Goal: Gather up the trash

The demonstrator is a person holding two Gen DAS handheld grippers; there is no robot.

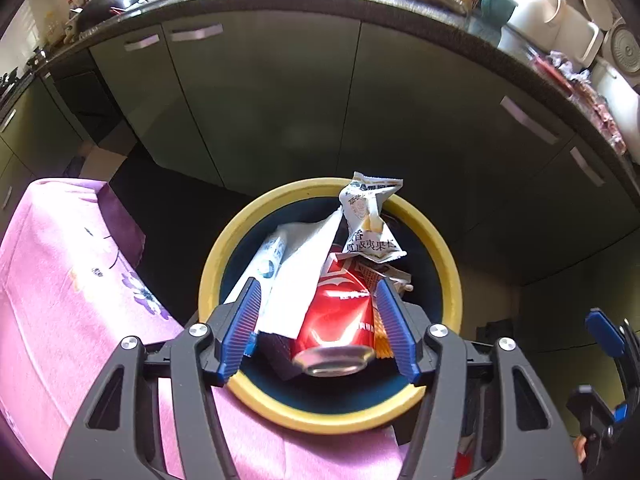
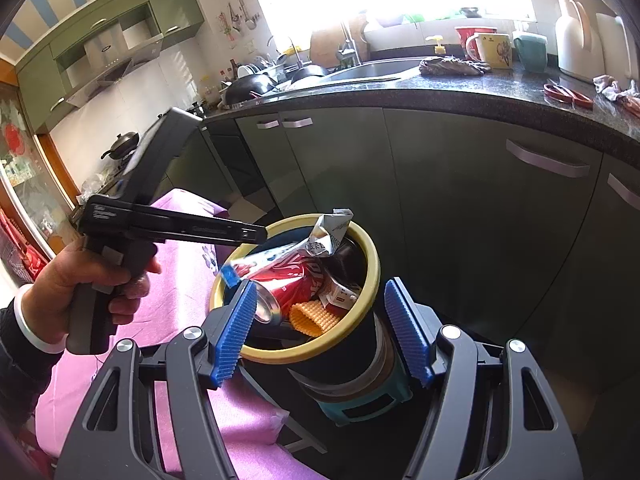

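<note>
The round dark bin with a yellow rim (image 1: 448, 264) stands beside a pink flowered cloth (image 1: 60, 280), well filled: a red aluminium drink can (image 1: 340, 320) lies tilted on top, flanked by a white paper sheet (image 1: 296, 276), a crumpled white snack wrapper (image 1: 370, 220) that pokes above the rim, and an orange ridged wrapper (image 2: 310, 318); whatever lies deeper is hidden. The left gripper (image 1: 316, 324) hangs over the bin, jaws spread and clear of the can. The right gripper (image 2: 320, 330) stands open around the bin's wall, not touching it. A hand (image 2: 76, 288) holds the left gripper's handle.
</note>
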